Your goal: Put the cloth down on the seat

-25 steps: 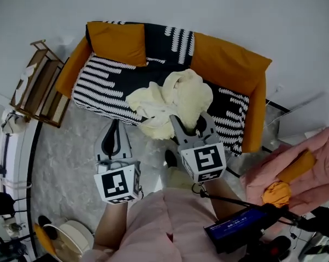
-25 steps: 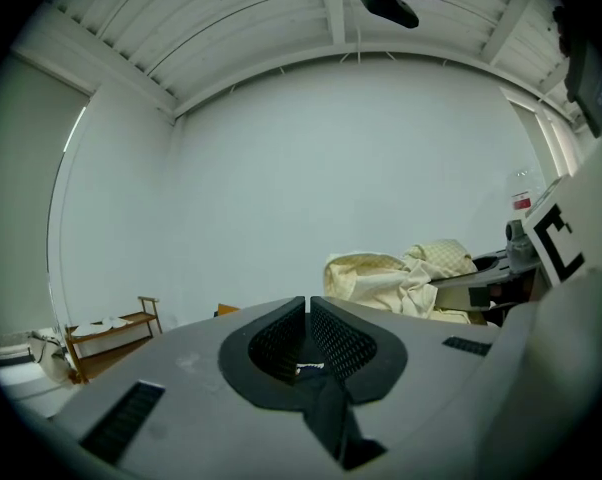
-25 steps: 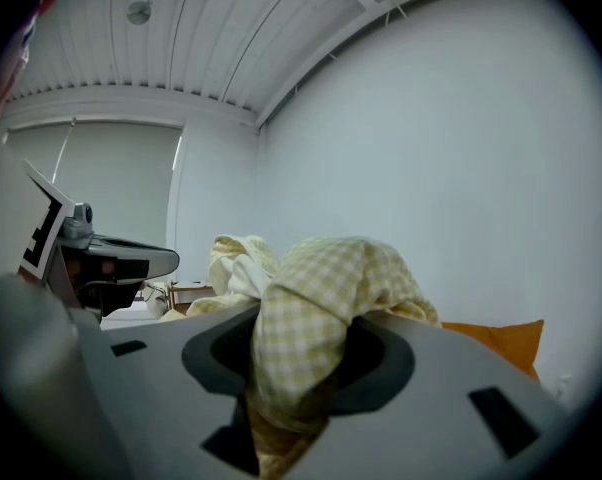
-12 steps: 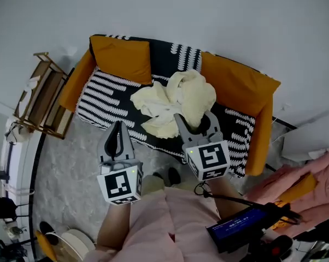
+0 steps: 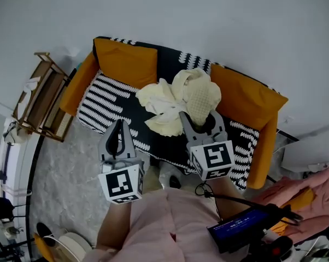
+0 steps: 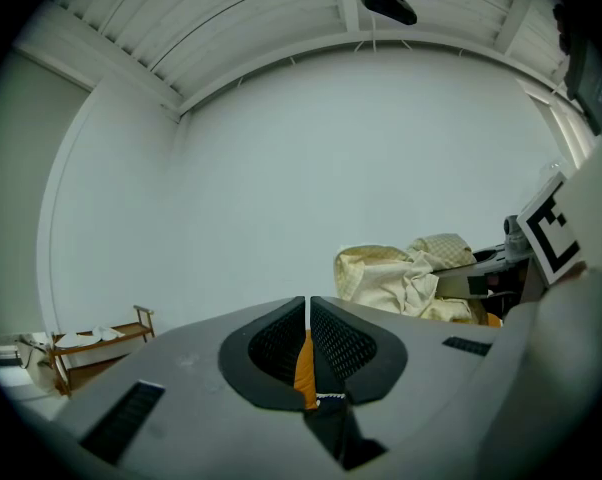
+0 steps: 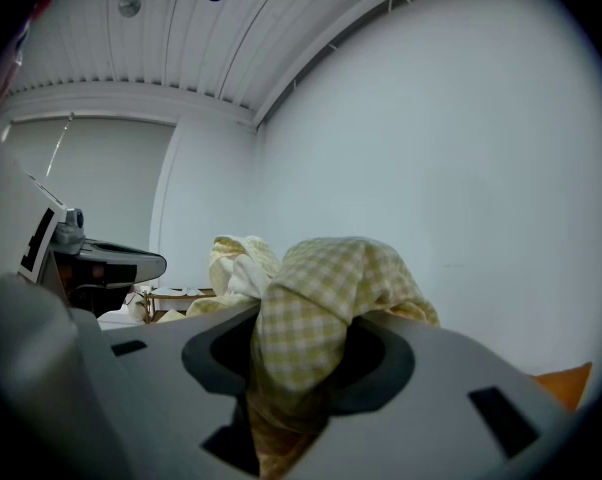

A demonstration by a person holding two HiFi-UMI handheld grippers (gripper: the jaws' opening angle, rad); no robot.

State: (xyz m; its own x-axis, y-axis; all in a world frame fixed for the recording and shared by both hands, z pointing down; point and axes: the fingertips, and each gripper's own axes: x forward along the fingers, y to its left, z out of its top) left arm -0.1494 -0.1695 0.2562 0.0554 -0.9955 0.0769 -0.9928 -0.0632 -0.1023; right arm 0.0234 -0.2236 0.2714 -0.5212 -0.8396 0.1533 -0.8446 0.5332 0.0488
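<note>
While the right gripper [image 5: 199, 120] keeps its jaws closed on a fold of the pale yellow checked cloth [image 5: 178, 97], the bundle has travelled over the last second. It hung across the front edge of the black-and-white patterned sofa seat [image 5: 107, 100], with part of it out over the grey marbled floor [image 5: 71, 162]. Now it sits wholly over the seat, in towards the backrest and between the two orange cushions [image 5: 126, 64].

The right gripper view shows the checked fabric [image 7: 316, 308] bunched up and filling the gap between the jaws, so the hold looks firm. From the left gripper view the cloth [image 6: 401, 278] stands out against the white wall, gathered and lifted. By that it appears to be held up, not spread on the seat, though no view shows whether its lowest folds touch the upholstery.

The left gripper [image 5: 119, 132] has moved forward alongside and now hovers over the seat's front edge. Its jaws are closed to a thin slit with nothing between them, and the orange seen through the slit [image 6: 303, 363] is sofa fabric behind.

For the task, the shift means the cloth is now above the place named for it. What seems left is lowering it and parting the right jaws so it settles on the seat. A release from this height would probably leave it in a heap, and it may slump forward.
</note>
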